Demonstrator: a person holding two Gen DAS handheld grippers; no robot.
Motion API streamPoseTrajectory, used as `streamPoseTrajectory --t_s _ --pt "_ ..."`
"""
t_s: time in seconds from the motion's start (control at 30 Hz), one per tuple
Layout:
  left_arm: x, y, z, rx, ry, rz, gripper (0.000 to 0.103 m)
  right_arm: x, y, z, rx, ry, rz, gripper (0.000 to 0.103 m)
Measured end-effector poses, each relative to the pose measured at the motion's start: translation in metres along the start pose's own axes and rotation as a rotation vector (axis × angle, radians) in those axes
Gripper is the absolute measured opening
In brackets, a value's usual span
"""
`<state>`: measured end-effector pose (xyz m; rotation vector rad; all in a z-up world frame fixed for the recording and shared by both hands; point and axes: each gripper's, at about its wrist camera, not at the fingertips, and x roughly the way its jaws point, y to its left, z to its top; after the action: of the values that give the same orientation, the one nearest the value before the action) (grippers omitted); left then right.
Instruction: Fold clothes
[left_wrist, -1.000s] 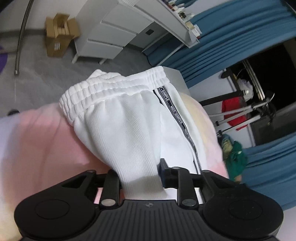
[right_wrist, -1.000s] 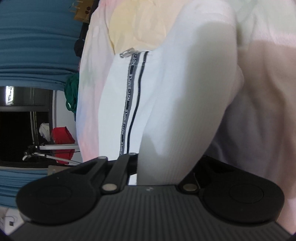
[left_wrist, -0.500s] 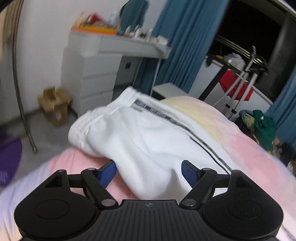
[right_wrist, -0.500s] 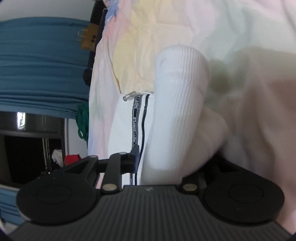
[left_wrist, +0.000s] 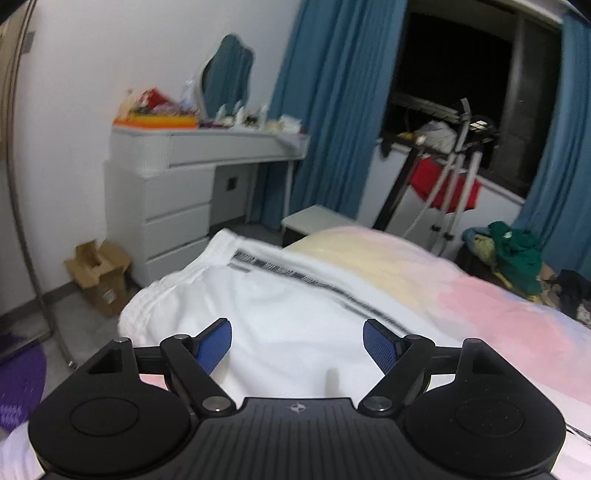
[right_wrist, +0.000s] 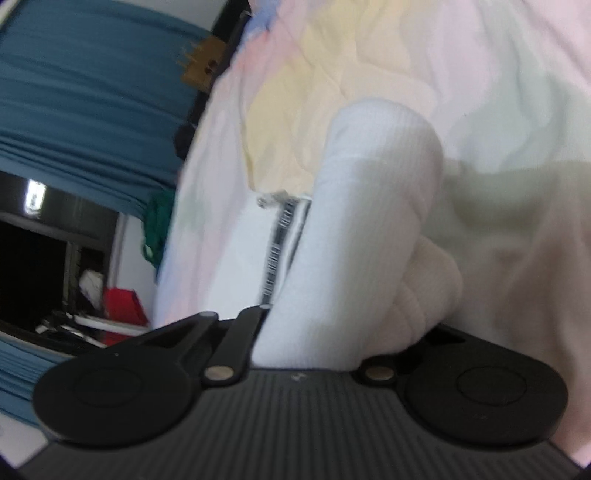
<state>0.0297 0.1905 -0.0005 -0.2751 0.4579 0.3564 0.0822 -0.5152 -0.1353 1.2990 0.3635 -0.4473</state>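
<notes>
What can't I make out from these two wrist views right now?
- Right gripper fingertips, right wrist view: buried in the bunched white shorts, so the pads' contact is hidden.
- Lettering on the shorts' black side stripe, left wrist view: motion blur.
- Near end of the shorts, left wrist view: covered by the open left gripper body.
- Items on the white dresser: too small and blurred.

Your left wrist view looks level across the bed toward the window, your right, rolled sideways, close over the same white pants.
</notes>
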Motion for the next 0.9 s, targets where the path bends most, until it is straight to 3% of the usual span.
streamPoseTrajectory --t_s 0.13,0.43,0.67,0.9 --pt "0.001 -0.019 -0.004 0.057 0.005 -0.07 0.081 -0.008 0.019 -0.001 -0.068 -0.053 0.035 0.011" --pt "0.025 -0.079 -0.045 0.253 0.06 -0.169 0.081 -0.022 0.046 -0.006 -0.304 -0.121 0.01 0.011" --pt "0.062 -0.115 -0.087 0.433 0.22 -0.116 0.082 -0.035 0.077 -0.02 -0.489 -0.197 0.02 0.011" --pt "0.064 -0.11 -0.085 0.417 0.23 -0.134 0.082 -0.065 0.146 -0.075 -0.823 -0.331 0.097 0.011"
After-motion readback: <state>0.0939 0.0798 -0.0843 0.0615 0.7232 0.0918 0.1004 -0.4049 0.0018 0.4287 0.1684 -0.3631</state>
